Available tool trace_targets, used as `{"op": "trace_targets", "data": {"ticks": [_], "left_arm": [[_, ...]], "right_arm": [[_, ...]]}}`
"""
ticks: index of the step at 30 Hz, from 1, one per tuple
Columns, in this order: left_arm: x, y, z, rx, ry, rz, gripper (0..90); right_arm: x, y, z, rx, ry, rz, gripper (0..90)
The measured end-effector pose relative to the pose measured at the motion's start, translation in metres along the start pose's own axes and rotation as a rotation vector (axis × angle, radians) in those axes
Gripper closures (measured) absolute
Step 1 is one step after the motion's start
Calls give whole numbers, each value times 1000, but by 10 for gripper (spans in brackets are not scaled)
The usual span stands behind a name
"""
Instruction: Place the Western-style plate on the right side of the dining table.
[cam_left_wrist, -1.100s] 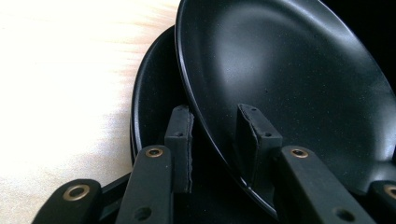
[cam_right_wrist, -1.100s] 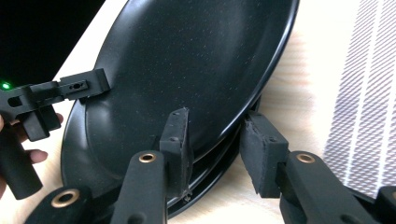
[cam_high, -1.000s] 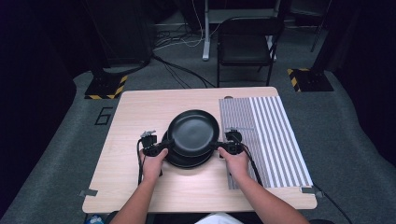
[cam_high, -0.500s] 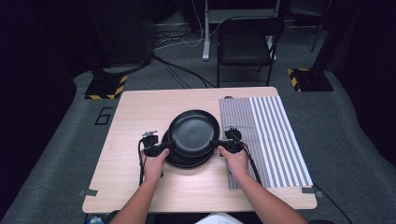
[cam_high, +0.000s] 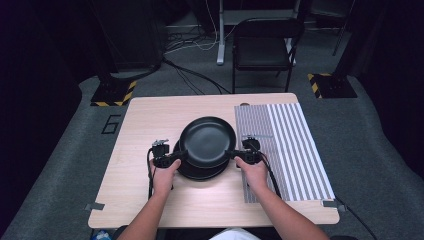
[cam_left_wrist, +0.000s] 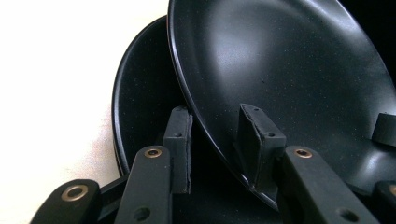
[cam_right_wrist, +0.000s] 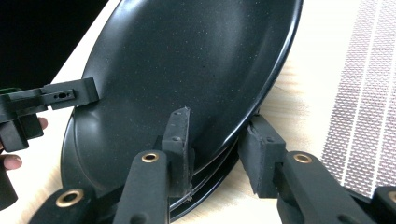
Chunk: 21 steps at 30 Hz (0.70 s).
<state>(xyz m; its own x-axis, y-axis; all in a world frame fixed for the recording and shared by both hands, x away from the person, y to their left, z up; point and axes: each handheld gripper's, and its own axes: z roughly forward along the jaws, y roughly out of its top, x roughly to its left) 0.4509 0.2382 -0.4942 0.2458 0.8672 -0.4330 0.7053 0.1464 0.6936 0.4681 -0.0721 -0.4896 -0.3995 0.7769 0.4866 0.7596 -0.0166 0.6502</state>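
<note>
Hardly anything has shifted since the earlier frames: both hands sit where they were, and the plate between them has barely crept.

- Left gripper: jaws clenched on the left rim of the top plate, 1 pad under the rim, 1 on the inner face.
- Right gripper: jaws clenched on the opposite rim, same way, 1 pad above and 1 below.
- Top plate: held over the stack of black plates at mid-worktop, offset toward the far side. In the left gripper view its rim stands clear of the plate beneath.
- Orientation: round, so no long axis of its own; hollow face up. The line between the 2 grips runs left to right across the worktop. Some tilt against the stack, but I cannot tell which edge is higher.
- Progress, as I judge it: grasp done, separation begun. Left to do: lift fully clear, carry, set down, possibly on the striped mat at right.
</note>
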Motion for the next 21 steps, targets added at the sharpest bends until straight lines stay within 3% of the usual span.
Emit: {"op": "trace_targets", "data": {"ticks": [21], "left_arm": [[-16,1,-20,-36,-9,61,651]], "right_arm": [[10,-1,-24,-20,44,-48,639]]}}
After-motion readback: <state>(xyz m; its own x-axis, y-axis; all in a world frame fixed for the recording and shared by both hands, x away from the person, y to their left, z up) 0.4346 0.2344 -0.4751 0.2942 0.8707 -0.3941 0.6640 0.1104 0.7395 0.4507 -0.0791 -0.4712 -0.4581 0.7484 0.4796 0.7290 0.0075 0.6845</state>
